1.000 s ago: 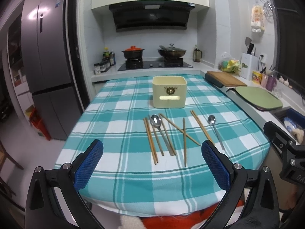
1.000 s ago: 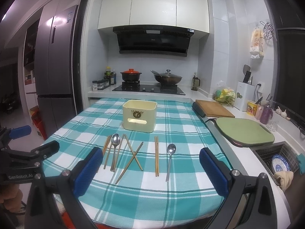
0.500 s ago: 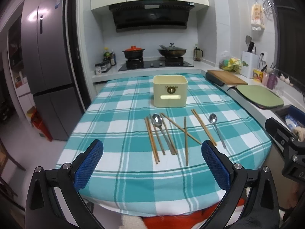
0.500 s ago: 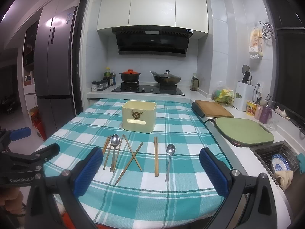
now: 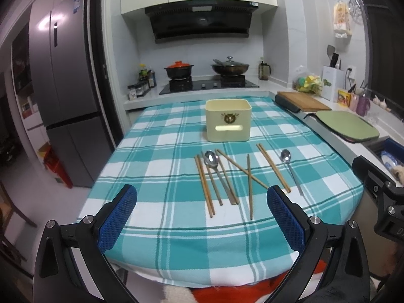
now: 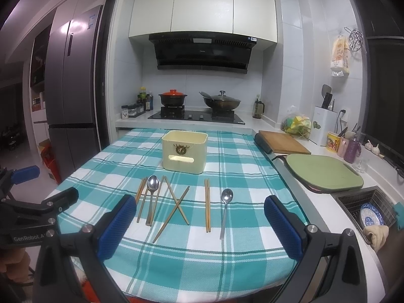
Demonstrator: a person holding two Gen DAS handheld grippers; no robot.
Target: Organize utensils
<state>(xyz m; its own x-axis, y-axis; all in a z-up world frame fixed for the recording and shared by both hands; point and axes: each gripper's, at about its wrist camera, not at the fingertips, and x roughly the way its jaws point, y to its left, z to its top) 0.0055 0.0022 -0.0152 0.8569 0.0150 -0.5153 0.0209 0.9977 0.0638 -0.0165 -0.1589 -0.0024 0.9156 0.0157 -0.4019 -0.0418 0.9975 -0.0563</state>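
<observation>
On the teal-and-white checked tablecloth (image 6: 227,265), a pair of brown wooden chopsticks (image 6: 140,197) and a steel spoon (image 6: 151,199) lie lengthwise, bowl toward the cream rectangular plastic holder (image 6: 184,153). Next, two chopsticks cross in an X (image 6: 176,208), then a straight parallel pair (image 6: 207,204), then a second steel spoon (image 6: 225,209). The holder's interior is hidden. Left gripper (image 5: 202,221) and right gripper (image 6: 199,227) hover wide apart, empty.
</observation>
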